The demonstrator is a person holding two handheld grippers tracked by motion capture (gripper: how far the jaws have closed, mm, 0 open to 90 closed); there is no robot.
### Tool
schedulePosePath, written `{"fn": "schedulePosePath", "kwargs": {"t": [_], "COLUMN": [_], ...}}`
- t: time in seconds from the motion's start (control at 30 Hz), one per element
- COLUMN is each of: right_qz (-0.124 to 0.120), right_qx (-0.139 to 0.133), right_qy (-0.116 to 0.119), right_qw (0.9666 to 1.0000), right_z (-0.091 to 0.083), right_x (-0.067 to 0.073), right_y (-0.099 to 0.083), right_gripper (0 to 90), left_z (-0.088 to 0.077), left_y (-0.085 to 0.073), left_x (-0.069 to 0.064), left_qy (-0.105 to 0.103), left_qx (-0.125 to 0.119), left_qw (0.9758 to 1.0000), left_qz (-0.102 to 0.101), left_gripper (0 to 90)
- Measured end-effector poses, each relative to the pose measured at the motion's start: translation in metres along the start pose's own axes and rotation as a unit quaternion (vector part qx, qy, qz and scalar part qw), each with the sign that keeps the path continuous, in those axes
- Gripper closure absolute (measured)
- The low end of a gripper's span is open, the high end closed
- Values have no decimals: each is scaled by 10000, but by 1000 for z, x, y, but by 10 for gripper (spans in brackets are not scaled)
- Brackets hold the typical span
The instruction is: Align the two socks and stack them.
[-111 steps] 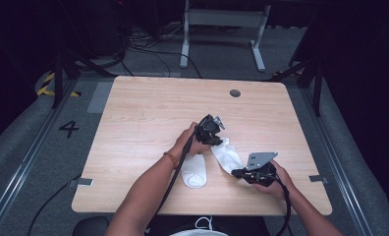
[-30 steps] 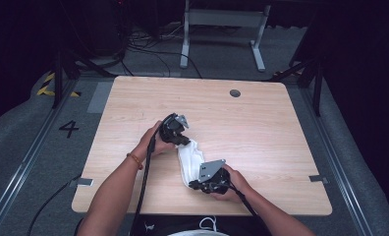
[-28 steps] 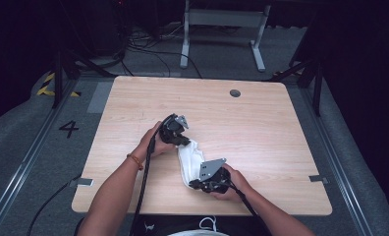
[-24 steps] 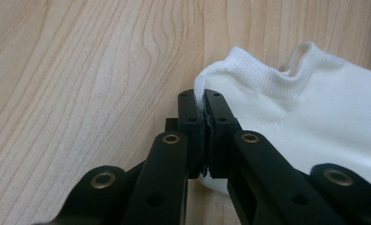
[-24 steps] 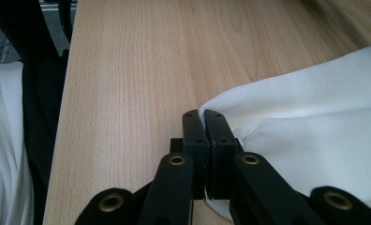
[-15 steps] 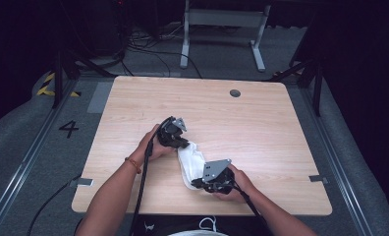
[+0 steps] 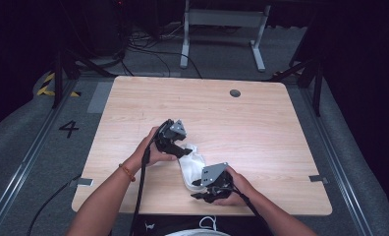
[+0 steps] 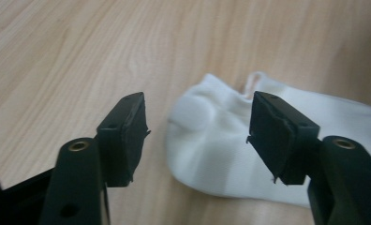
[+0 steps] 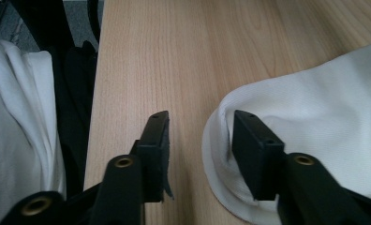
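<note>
Between both grippers on the wooden table, white sock: long axis running from left gripper at its far end to right gripper at its near end, both just opened, nothing pinched.

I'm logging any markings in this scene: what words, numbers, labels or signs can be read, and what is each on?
"4": a black numeral on the grey carpeted floor left of the light wooden table.
The white fabric sock bears no readable print.
</note>
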State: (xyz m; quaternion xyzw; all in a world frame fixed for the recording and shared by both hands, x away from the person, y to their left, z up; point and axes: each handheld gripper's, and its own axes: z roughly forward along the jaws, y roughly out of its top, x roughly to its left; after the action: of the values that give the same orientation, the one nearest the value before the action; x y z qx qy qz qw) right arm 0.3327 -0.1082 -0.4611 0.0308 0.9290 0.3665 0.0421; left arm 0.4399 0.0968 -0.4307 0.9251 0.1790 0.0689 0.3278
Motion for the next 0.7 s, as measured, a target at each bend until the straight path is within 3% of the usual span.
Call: {"fn": "schedulePosePath", "kwargs": {"t": [0.03,0.07,0.17,0.33,0.4,0.47,0.57,0.7], "right_qz": [0,16,70,389,600,659,566,471], "right_qx": [0,-19,-195,-601,-619,-617,-401,-112], "right_qy": [0,-1,-76,-407,-603,-612,-575,-465], "right_qw": [10000,10000,9998,9966,9945,9940,9959,9977], "right_z": [0,-2,-18,-41,-39,-34,-20,-9], "right_x": [0,0,0,-9,-16,-20,-21,-19], "right_y": [0,1,1,-3,-7,-9,-12,-16], "right_gripper": [550,523,506,603,663,682,690,697], "left_z": [0,-2,-4,2,6,11,18,19], "left_y": [0,-5,-12,-21,-24,-26,-33,-35], "left_x": [0,-10,-23,-41,-46,-50,-53,-53], "left_qy": [0,-141,-208,-364,-384,-410,-404,-409], "left_qx": [0,-98,-54,-60,62,101,241,129], "left_qw": [10000,9998,9996,9991,9988,9985,9982,9986], "left_qz": [0,52,160,189,305,334,363,300], "left_gripper": [361,361,356,355,356,355,353,342]}}
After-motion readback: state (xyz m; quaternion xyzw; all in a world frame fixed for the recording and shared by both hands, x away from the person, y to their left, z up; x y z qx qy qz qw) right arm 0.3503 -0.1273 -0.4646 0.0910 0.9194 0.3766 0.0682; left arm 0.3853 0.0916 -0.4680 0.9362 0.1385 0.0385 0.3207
